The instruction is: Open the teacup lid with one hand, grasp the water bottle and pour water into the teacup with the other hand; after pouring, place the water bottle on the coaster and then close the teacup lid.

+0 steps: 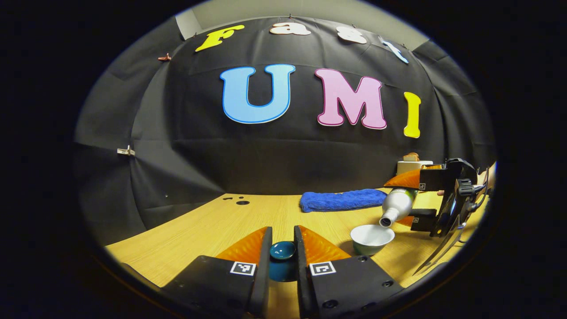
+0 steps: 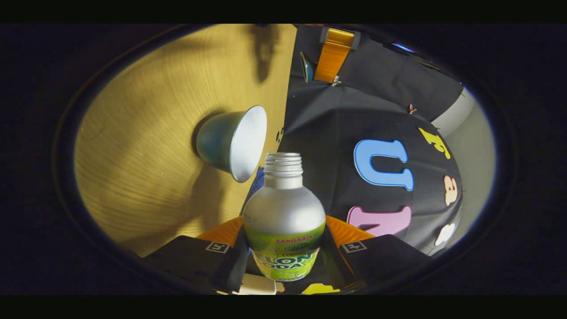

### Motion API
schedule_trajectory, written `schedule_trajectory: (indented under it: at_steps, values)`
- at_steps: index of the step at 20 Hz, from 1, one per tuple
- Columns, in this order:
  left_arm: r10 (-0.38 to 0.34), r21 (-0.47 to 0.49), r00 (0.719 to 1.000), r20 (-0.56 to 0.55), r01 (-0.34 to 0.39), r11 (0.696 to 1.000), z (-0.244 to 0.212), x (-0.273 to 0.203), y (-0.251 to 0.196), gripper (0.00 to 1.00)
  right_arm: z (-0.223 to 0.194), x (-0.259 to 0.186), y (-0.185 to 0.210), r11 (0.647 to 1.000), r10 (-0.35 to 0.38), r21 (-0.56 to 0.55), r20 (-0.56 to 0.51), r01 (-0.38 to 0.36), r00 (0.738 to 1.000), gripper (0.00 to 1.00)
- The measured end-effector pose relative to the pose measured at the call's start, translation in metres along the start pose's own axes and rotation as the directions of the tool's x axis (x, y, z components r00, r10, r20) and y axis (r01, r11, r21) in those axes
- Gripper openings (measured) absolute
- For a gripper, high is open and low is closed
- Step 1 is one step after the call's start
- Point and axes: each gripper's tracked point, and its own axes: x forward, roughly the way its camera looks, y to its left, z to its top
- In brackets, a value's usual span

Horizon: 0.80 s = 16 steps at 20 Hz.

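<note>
Left gripper (image 1: 282, 248) clamped on dark teal teacup lid (image 1: 282, 250), near table (image 1: 212, 221) edge. Right gripper (image 2: 283, 241) pinching tilted, uncapped water bottle (image 2: 283, 221), mouth just over open teacup (image 1: 371, 238), right of lid.

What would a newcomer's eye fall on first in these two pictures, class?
First, the silver water bottle, tipped mouth-down over the open white-lined teacup on the wooden table, clamped in the right gripper. Next, the left gripper in the foreground, closed on the dark blue teacup lid.
</note>
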Motion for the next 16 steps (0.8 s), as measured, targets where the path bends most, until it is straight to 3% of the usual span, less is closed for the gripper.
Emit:
schedule_trajectory:
  at_steps: [5,16]
  values:
    - [-0.009,0.000,1.000,0.000,0.009,1.000,0.000,0.000,-0.002,0.30,0.003,0.008,-0.006,0.996,-0.001,-0.091,0.013,0.002,1.000,0.76]
    - [-0.015,0.000,1.000,0.000,0.015,1.000,0.000,0.000,-0.003,0.30,-0.001,0.014,-0.002,0.984,0.016,-0.175,0.029,-0.011,0.999,0.75]
